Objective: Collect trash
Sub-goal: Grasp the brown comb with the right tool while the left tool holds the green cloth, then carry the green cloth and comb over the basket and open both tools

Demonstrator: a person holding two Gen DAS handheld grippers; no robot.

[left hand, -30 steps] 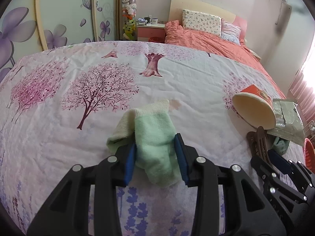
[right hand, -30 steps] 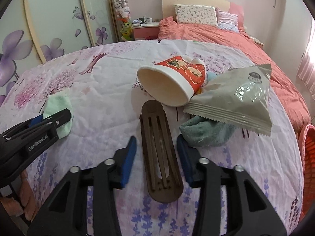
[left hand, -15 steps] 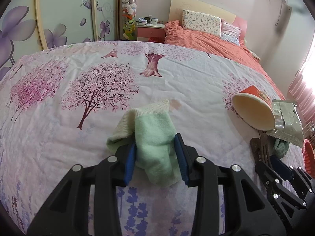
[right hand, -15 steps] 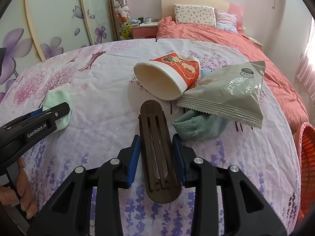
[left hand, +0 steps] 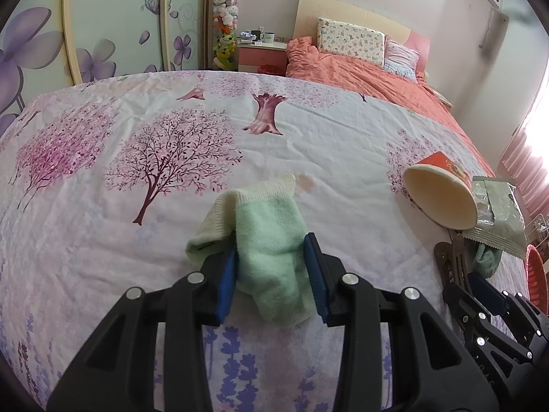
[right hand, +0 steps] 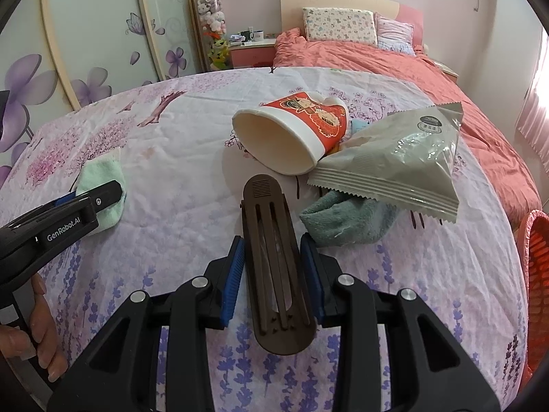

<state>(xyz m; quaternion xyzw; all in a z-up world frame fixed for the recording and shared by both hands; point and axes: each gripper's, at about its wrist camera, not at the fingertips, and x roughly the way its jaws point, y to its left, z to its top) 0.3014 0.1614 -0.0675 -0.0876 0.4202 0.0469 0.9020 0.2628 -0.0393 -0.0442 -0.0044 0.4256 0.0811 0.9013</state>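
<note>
Right wrist view: right gripper (right hand: 272,274) clamps a stiff brown clip (right hand: 272,264) mid-length; left gripper (left hand: 271,274) apparently pinches a soft, light cloth (left hand: 269,237).

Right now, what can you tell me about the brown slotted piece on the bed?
The brown slotted piece looks like hard plastic: a long flat strip with rounded ends, lengthwise slots and a small ribbed patch at its far end. It lies along the right tongs, whose blue pads press both its long edges. Its far tip points at the tipped paper cup, without visibly touching it.
</note>
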